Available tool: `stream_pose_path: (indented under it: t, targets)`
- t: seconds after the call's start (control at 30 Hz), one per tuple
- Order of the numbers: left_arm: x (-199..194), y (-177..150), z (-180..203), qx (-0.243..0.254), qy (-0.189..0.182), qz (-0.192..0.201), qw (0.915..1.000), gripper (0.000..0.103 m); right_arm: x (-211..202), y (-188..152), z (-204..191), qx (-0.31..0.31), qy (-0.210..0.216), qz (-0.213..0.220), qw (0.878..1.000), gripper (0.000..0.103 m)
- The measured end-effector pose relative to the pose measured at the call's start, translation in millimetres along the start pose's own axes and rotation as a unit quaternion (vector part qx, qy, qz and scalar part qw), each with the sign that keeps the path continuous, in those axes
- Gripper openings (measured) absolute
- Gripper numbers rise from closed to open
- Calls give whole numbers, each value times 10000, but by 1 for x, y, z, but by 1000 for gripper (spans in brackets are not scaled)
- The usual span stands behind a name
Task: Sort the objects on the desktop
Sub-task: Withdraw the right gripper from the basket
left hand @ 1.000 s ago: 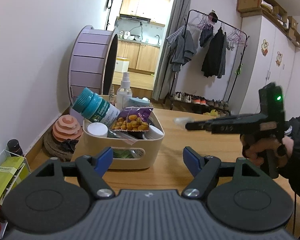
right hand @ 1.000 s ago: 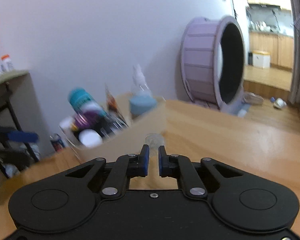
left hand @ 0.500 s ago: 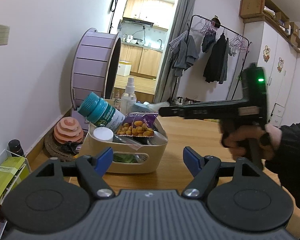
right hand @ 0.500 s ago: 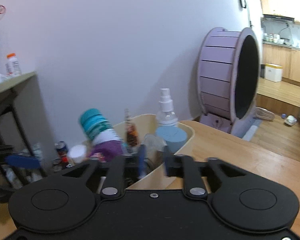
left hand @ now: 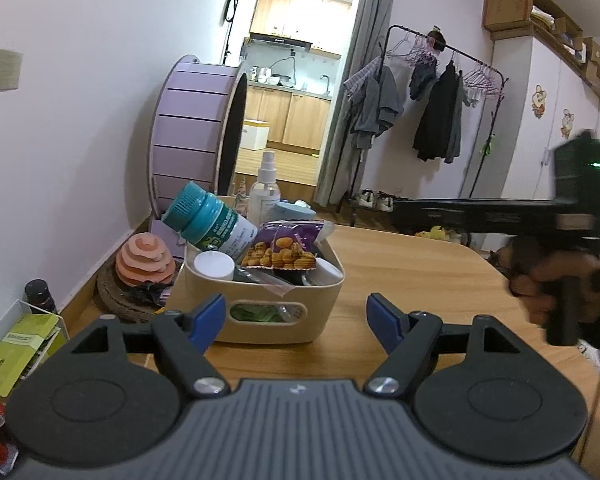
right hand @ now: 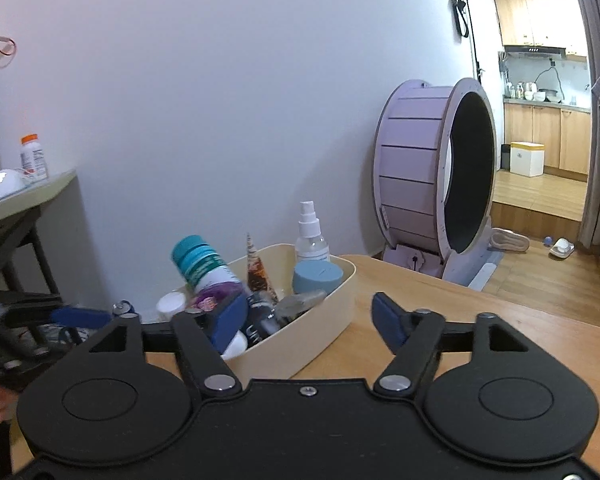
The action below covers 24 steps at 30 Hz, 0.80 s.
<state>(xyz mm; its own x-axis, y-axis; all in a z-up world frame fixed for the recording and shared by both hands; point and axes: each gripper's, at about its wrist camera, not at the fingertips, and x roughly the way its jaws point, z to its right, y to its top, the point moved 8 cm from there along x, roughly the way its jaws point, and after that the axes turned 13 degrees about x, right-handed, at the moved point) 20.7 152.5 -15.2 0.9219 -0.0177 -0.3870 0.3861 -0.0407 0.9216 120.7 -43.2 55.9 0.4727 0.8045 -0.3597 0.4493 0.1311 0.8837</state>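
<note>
Both grippers, left (left hand: 296, 322) and right (right hand: 306, 322), are spread wide and hold nothing. The rounded cream plastic bin (left hand: 260, 304), crammed with bottles and a glossy snack bag (left hand: 286, 242), sits on the wood table (left hand: 412, 264) at the left gripper's 11 o'clock.

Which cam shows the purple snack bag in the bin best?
Left wrist. The purple snack bag lies on top of the beige bin, unobstructed, with its printed front facing the camera. In the right wrist view only a purple sliver shows, behind the teal-capped bottle and a blue finger pad.
</note>
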Motion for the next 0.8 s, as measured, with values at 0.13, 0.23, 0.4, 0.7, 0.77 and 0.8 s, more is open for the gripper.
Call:
stream_pose_path:
  t: [0.13, 0.23, 0.4, 0.7, 0.77, 0.8]
  targets:
    - [2, -2, -4, -12, 191, -62, 9998, 87, -30, -4, -15, -70, 13, 91, 9999, 81]
    - [3, -4, -5, -59, 277, -116, 9995, 93, -44, -8, -27, -140, 33, 84, 9999, 86]
    - [5, -8, -7, 24, 505, -257, 9984, 103, -55, -18, -43, -351, 57, 9, 9994, 89]
    - [14, -12, -9, 238, 910, -526, 9942, 103, -51, -26, -44, -252, 164, -116, 9995, 93]
    - [14, -10, -9, 271, 925, -506, 9941, 103, -50, -25, -43, -188, 154, -106, 9996, 93]
    - [14, -10, -10, 242, 935, -502, 9941, 103, -51, -24, -43, -174, 164, -100, 9997, 93]
